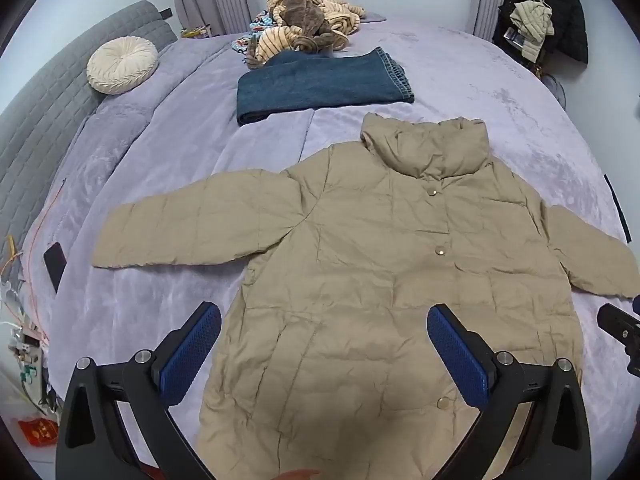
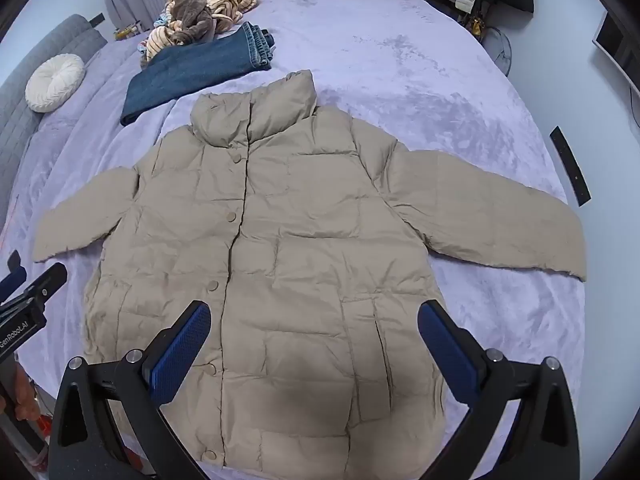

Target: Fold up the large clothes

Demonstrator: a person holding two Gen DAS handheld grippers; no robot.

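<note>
A beige quilted puffer jacket [image 1: 360,264] [image 2: 280,248] lies flat and buttoned on the lilac bed cover [image 1: 160,152] [image 2: 420,80], collar away from me and both sleeves spread sideways. My left gripper [image 1: 324,318] hovers open above the jacket's lower left half, nothing between its blue pads [image 1: 188,356]. My right gripper [image 2: 314,316] hangs open over the lower right half, blue pads [image 2: 180,354] wide apart and holding nothing. In the left wrist view the right gripper's black tip [image 1: 620,328] shows at the right edge. The left gripper's body [image 2: 28,304] shows at the left edge of the right wrist view.
Folded blue jeans [image 1: 320,84] [image 2: 196,68] lie beyond the collar, with a heap of striped and brown clothes [image 1: 308,28] [image 2: 200,12] behind them. A cream round cushion [image 1: 122,64] [image 2: 54,82] rests by the grey headboard [image 1: 40,120]. A dark phone [image 1: 56,264] lies on the bed's left. Coats [image 1: 544,20] hang at the far right.
</note>
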